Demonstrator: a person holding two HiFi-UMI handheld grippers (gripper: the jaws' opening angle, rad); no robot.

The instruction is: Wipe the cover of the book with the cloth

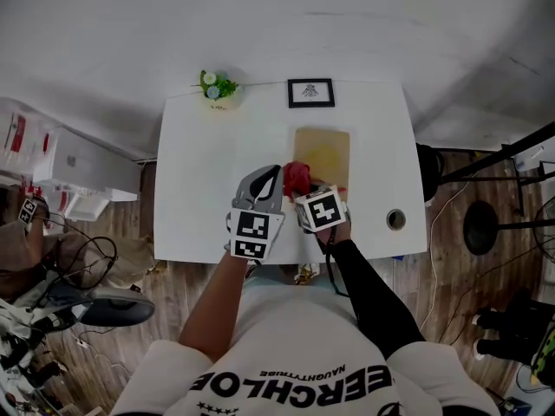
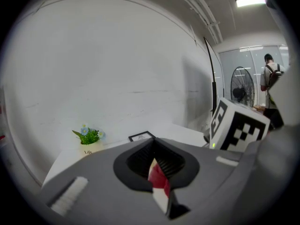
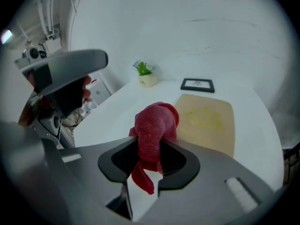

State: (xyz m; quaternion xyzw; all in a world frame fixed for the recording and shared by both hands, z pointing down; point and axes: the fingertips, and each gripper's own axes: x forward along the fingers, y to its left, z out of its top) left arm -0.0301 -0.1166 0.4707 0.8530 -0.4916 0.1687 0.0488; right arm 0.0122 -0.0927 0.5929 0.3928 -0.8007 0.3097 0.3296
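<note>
Fingers (image 3: 139, 198) of right gripper (image 3: 149, 170) clenched on red cloth (image 3: 155, 123) at book's near-left corner. Tan book (image 1: 323, 152) lies just ahead-right on bench (image 1: 198, 180), long axis pointing away. Left gripper (image 2: 160, 184) closed, idle.

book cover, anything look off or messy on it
Nothing stands out. The book lies flat and square on the table; the cloth is bunched in the jaws of the right gripper. The cover's yellowish patch could be print or a stain.
</note>
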